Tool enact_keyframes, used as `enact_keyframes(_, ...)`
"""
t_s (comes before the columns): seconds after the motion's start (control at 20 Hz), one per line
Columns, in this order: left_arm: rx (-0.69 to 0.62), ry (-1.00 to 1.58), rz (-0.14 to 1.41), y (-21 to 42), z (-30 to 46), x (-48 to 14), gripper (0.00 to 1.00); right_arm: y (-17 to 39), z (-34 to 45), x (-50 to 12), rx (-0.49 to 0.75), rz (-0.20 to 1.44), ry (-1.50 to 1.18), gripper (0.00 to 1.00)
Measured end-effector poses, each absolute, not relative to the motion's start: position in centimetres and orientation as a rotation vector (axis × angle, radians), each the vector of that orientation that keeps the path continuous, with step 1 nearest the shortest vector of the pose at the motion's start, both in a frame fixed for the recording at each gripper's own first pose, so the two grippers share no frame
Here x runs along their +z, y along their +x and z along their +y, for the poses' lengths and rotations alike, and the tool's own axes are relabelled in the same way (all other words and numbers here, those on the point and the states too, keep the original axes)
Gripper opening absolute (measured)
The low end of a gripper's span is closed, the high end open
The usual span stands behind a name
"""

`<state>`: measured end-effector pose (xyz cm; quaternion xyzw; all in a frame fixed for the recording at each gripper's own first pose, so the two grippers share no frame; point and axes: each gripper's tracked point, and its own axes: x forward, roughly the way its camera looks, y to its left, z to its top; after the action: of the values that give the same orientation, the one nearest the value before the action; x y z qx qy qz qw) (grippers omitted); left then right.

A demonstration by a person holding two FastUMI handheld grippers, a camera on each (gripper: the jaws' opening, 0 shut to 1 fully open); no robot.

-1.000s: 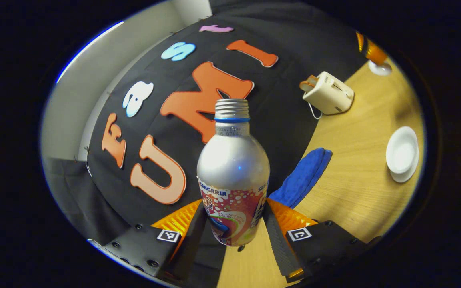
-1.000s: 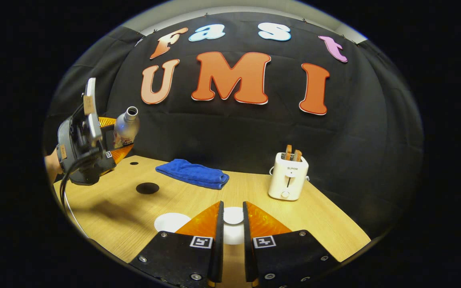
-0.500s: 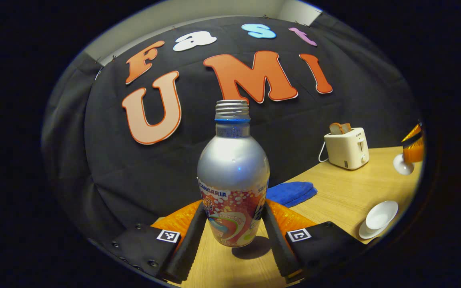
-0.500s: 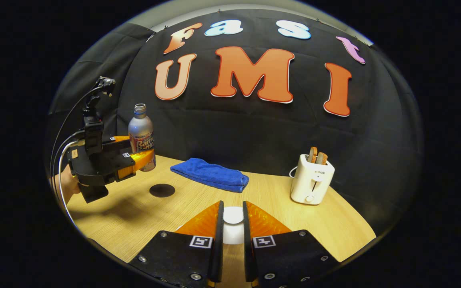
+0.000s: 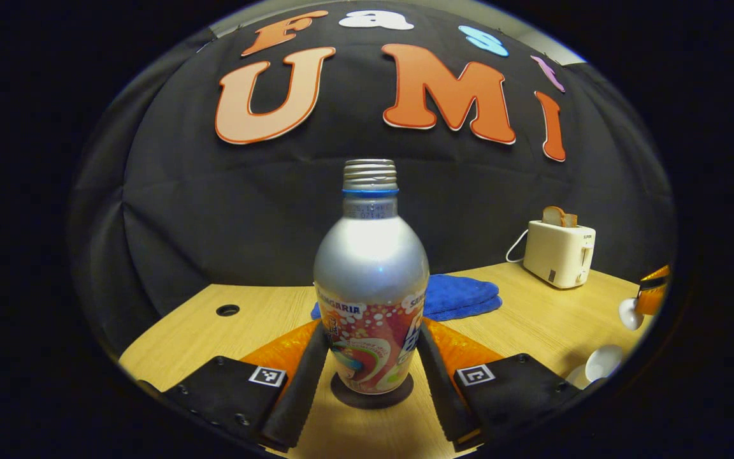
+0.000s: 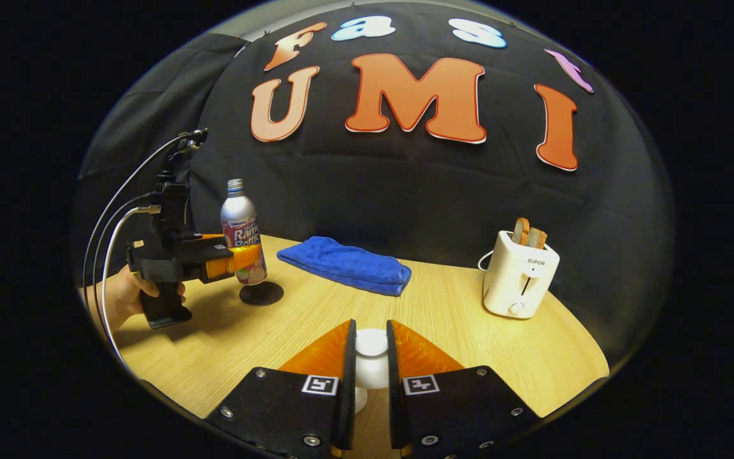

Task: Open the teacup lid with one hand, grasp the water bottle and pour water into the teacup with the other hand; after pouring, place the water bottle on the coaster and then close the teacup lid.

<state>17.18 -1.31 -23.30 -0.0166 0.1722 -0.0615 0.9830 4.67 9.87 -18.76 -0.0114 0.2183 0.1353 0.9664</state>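
Your left gripper (image 5: pixel 370 357) clamps the water bottle (image 5: pixel 371 280) low on its printed label, both fingers pressing its sides, so the uncapped neck stays upright and nothing spills. The bottle stands over the dark round coaster (image 5: pixel 372 394); its base looks to be on or just above the disc, but contact cannot be confirmed. In the right gripper view, the bottle (image 6: pixel 243 233) and coaster (image 6: pixel 261 293) sit near the table's left rear, close to the black cloth wall.

Your right gripper (image 6: pixel 371 349) is pinched on the knob of the white teacup lid (image 6: pixel 371 344), holding it off the cup so the mouth stays open. The open teacup (image 5: pixel 601 362) on its saucer lies at the far right edge of the left gripper view.

Judgement: release the bottle once it is seated. The blue towel (image 6: pixel 346 265) and toaster (image 6: pixel 520 275) stand well apart from both grippers, leaving bare table (image 6: pixel 456 306) for withdrawal.
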Motion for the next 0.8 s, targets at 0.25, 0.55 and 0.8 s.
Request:
enact_keyframes(0.25,-0.129,-0.022,0.426,17.9,-1.5,-26.7,0.82,5.3,9.7,-19.7,0.274,0.463,-0.012,0.23)
enact_keyframes(0.55,-0.146,-0.029,0.435,18.2,-1.3,-27.5,0.83,5.1,10.4,-20.5,0.295,0.496,-0.008,0.23)
enact_keyframes(0.8,-0.144,-0.038,0.433,18.1,-1.2,-27.7,0.87,4.8,10.5,-20.1,0.295,0.495,-0.005,0.23)
